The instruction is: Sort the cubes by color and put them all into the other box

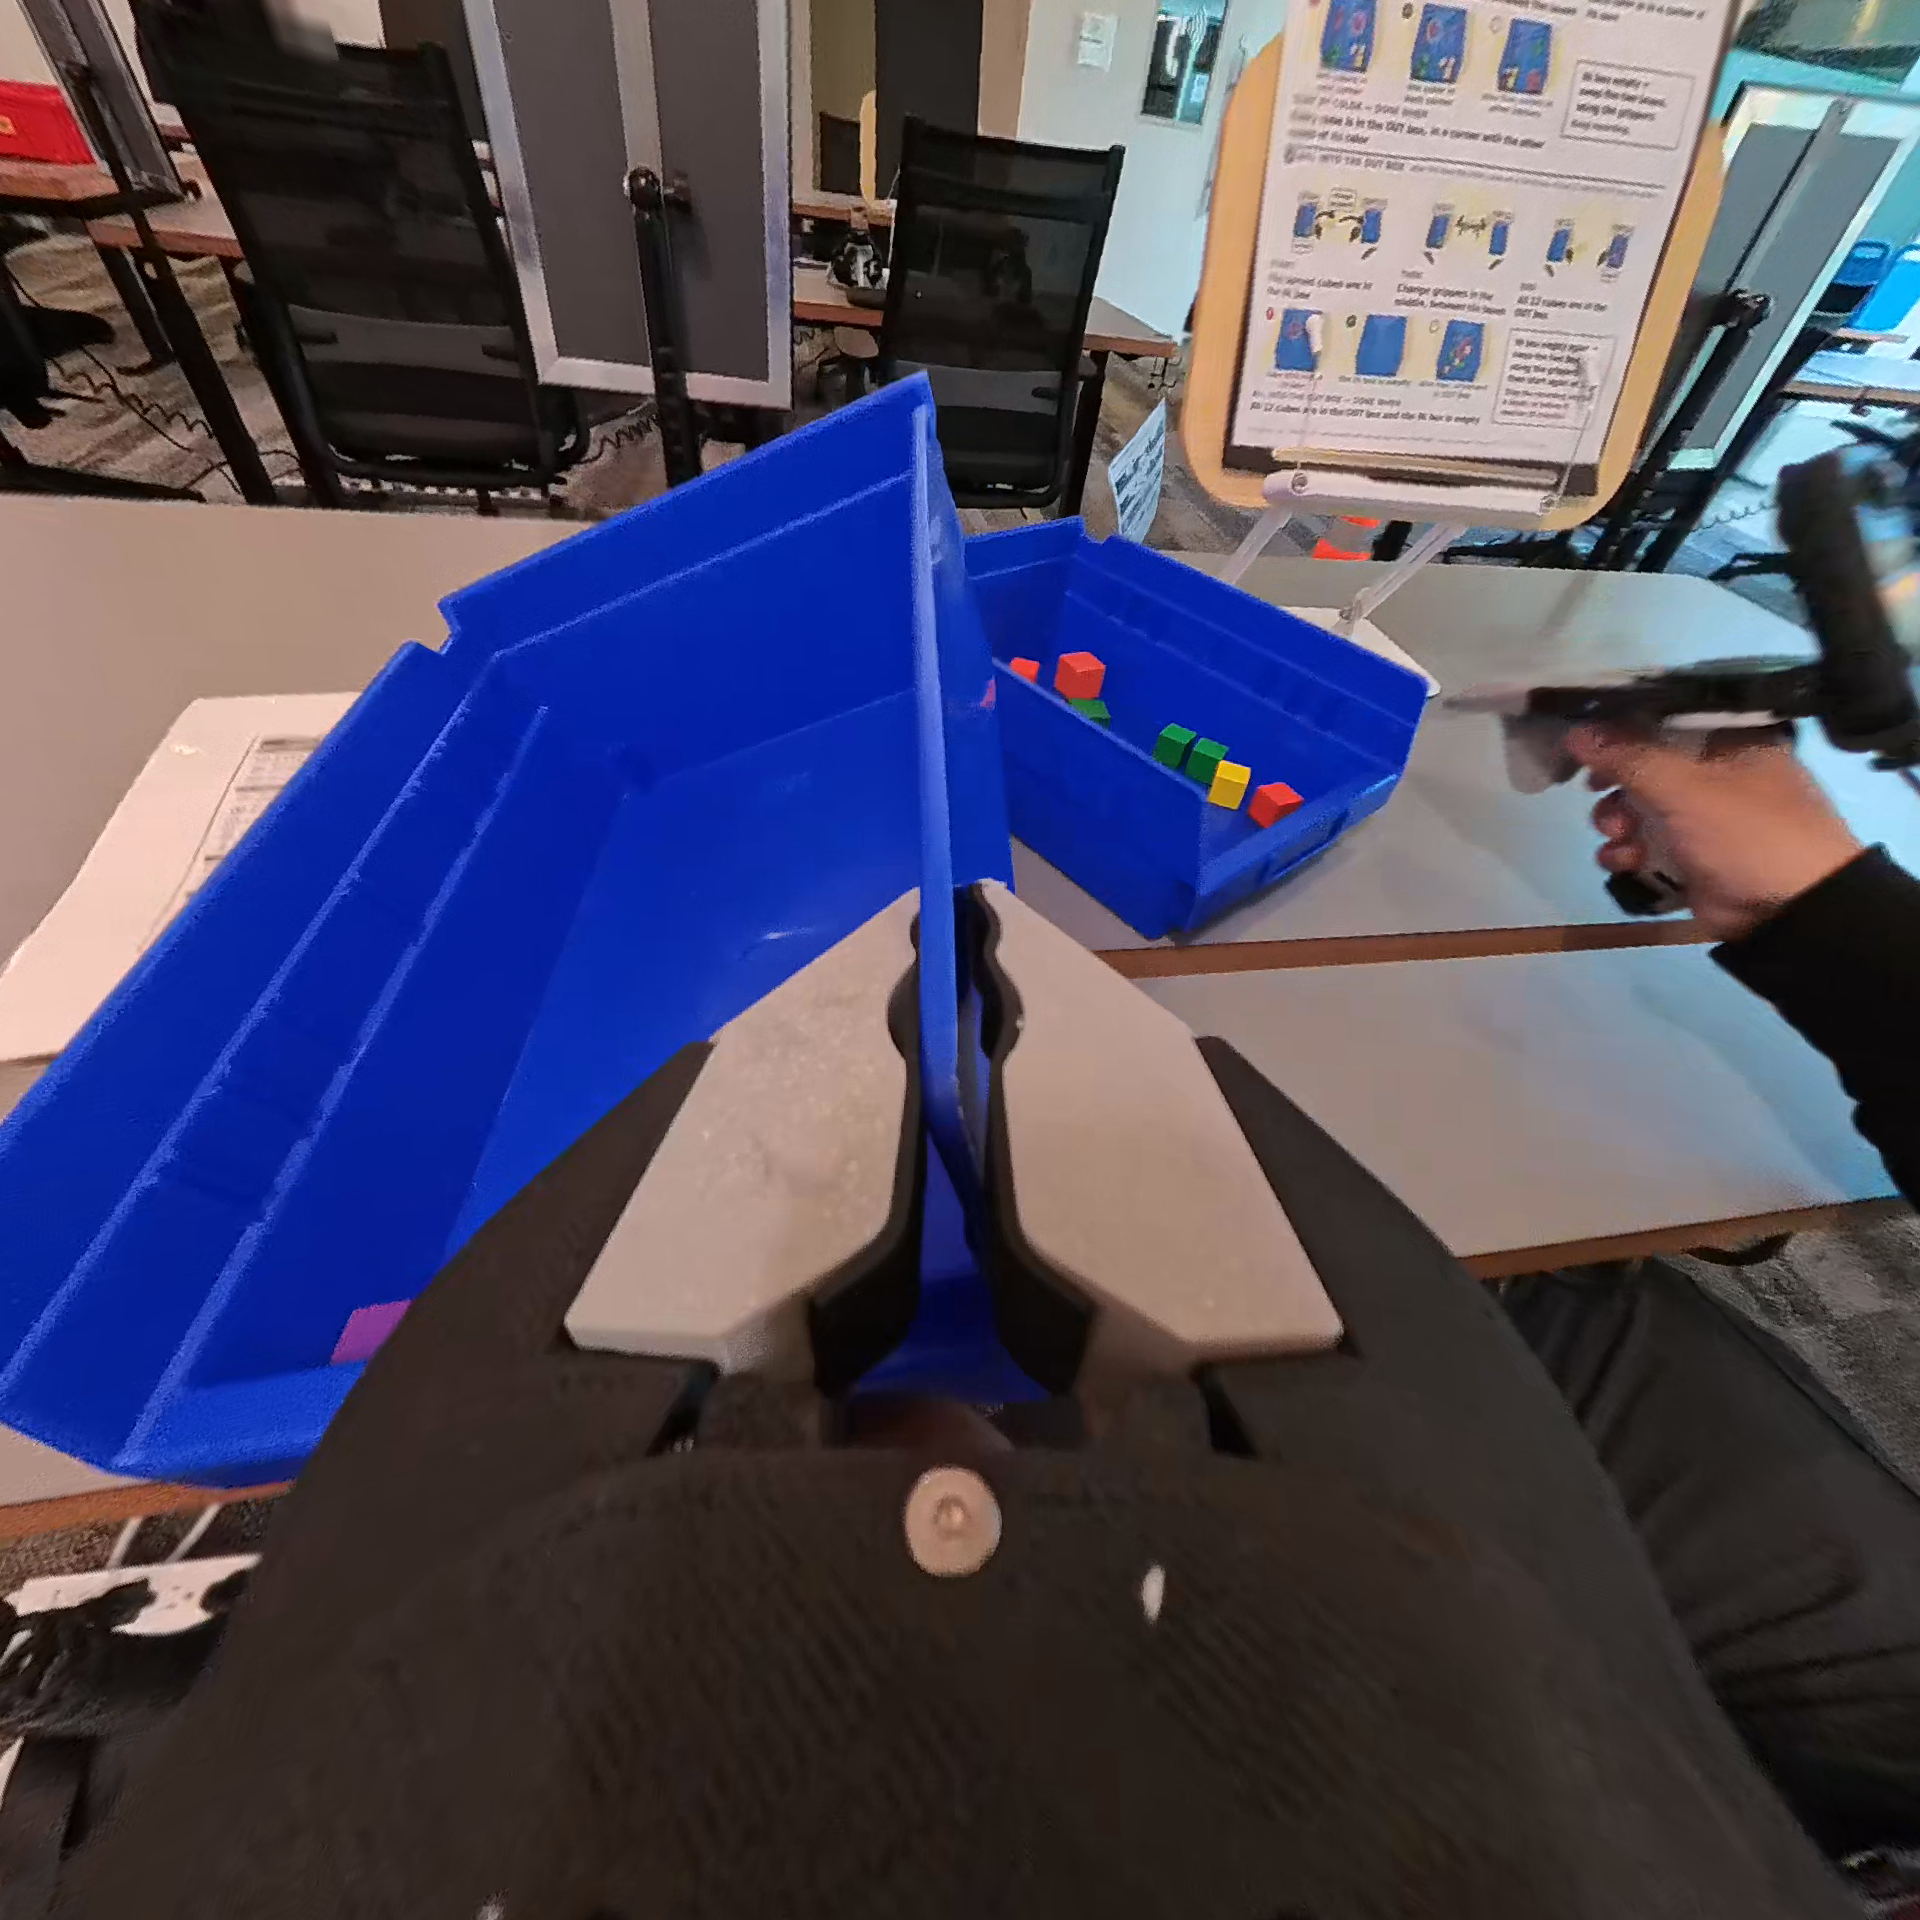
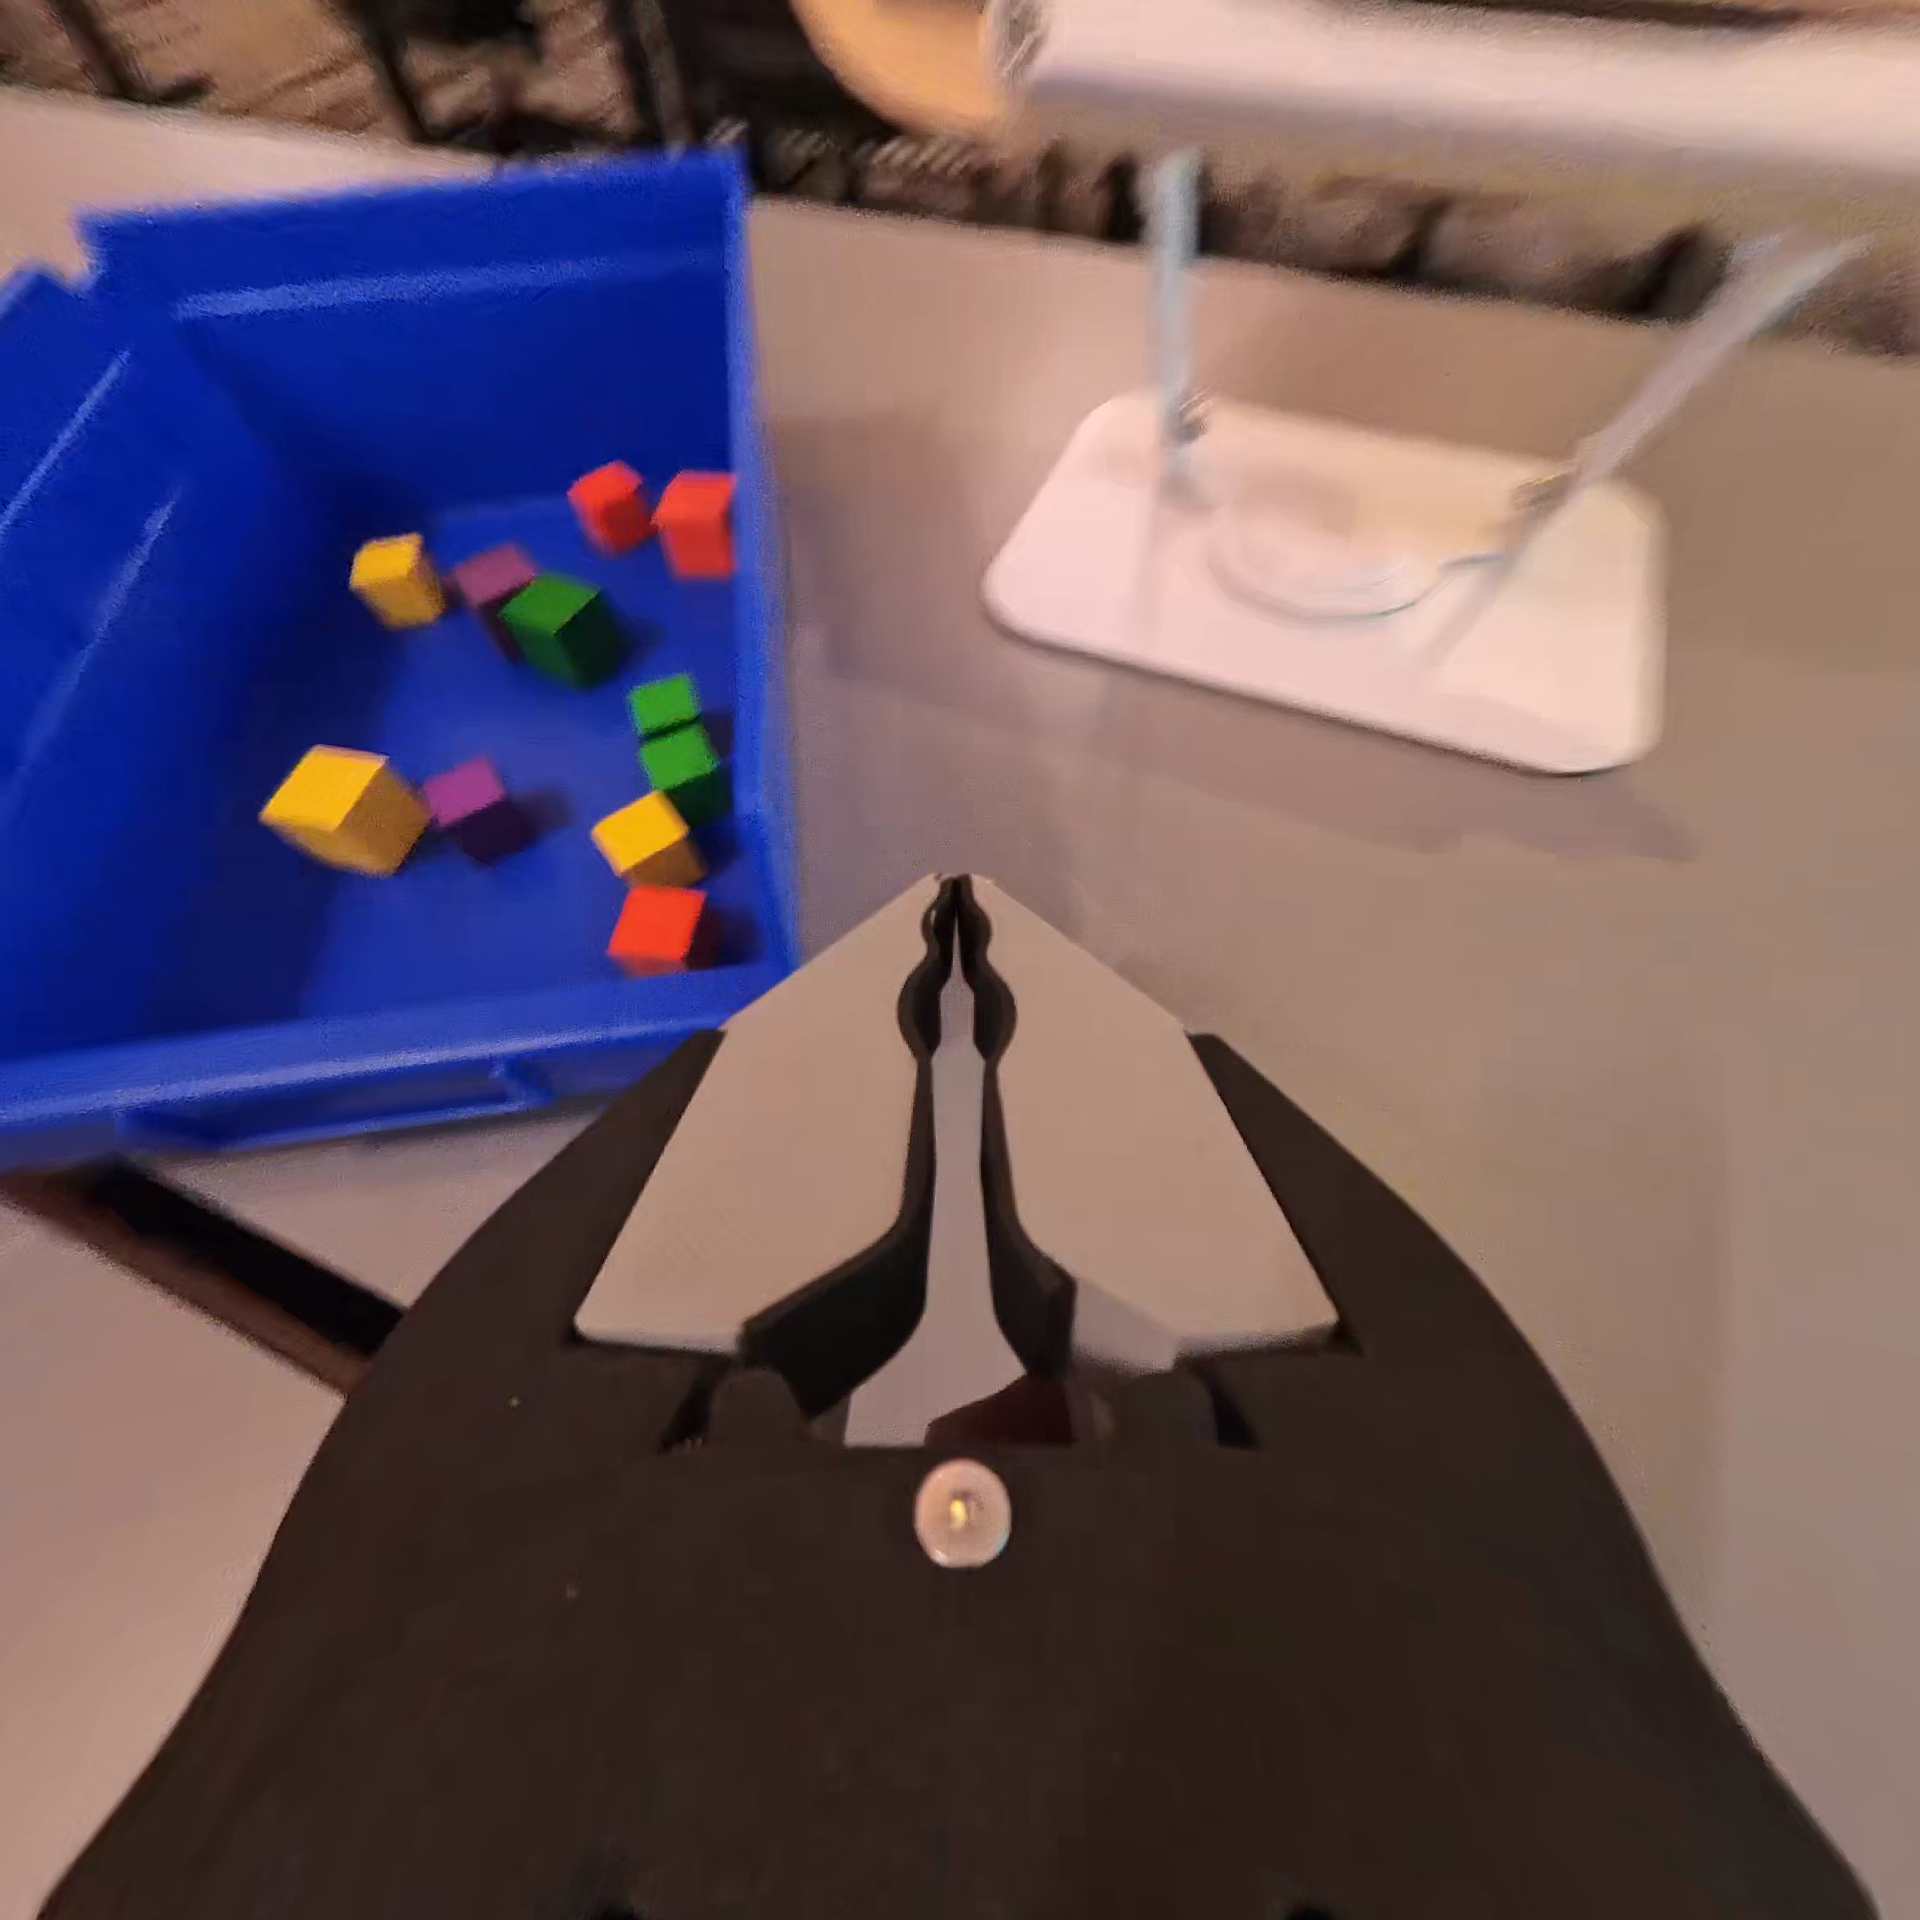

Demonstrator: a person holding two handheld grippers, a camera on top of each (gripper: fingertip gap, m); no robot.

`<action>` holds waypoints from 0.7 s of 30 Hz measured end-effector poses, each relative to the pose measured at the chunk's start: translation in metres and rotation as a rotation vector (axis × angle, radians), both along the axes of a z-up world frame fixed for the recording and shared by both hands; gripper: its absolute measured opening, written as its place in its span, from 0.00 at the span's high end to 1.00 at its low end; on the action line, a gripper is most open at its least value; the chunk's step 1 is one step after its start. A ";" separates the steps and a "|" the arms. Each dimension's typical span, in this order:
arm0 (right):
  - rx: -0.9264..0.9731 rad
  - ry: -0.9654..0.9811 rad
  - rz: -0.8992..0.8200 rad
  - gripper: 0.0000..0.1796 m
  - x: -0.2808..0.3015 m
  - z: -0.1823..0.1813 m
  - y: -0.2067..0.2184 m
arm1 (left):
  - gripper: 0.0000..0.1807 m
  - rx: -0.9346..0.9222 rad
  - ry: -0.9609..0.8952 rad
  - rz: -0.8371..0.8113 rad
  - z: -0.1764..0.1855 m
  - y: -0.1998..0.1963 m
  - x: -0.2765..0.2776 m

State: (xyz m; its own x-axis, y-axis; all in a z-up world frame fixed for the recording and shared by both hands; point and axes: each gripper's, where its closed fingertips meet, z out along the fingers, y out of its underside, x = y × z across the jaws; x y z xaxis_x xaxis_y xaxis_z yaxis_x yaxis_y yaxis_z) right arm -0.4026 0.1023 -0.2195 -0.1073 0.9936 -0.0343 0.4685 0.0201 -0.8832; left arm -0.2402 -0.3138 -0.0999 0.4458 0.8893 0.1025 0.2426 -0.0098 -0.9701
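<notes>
The left gripper (image 1: 951, 914) clamps the wall of a tilted blue box (image 1: 727, 790) holding one purple cube (image 1: 369, 1330), while the right gripper (image 2: 954, 883), clenched empty, hovers at five o'clock of the other box (image 2: 758, 623) of mixed cubes (image 2: 561, 629), its printed sign (image 1: 1455, 208) unreadable.

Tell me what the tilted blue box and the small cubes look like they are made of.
Tilted blue box: probably moulded plastic, semi-matte; uniform colour, thin wall, ribbed sides, soft sheen where the left gripper clamps it.
Cubes: likely painted wood or hard plastic; flat opaque colours, crisp edges, no visible grain. The blur leaves this open.
</notes>
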 end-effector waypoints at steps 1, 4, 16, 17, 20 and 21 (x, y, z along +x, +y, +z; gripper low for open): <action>-0.035 -0.037 0.091 1.00 -0.002 -0.013 -0.017 | 0.99 -0.007 0.009 -0.004 0.004 0.005 0.001; -0.127 -0.113 0.313 1.00 0.014 -0.029 -0.066 | 0.99 -0.016 0.033 -0.030 0.019 0.022 0.005; -0.008 0.195 0.104 1.00 0.138 0.063 0.066 | 0.99 -0.035 0.149 -0.265 0.075 0.155 0.038; -0.011 0.214 0.088 1.00 0.150 0.071 0.079 | 0.99 -0.027 0.149 -0.293 0.077 0.169 0.041; -0.009 0.236 0.040 0.95 0.184 0.099 0.119 | 0.99 -0.024 0.147 -0.375 0.080 0.216 0.053; -0.017 0.274 0.014 0.96 0.197 0.111 0.133 | 0.99 -0.025 0.148 -0.402 0.081 0.232 0.059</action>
State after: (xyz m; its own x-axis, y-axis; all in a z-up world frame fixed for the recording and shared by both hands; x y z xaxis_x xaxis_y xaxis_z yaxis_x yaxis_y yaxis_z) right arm -0.2060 0.2355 -0.1085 -0.1288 0.9915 -0.0183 0.2118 0.0095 -0.9773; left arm -0.1812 -0.0815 -0.0193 0.7658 0.6430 -0.0080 0.0728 -0.0990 -0.9924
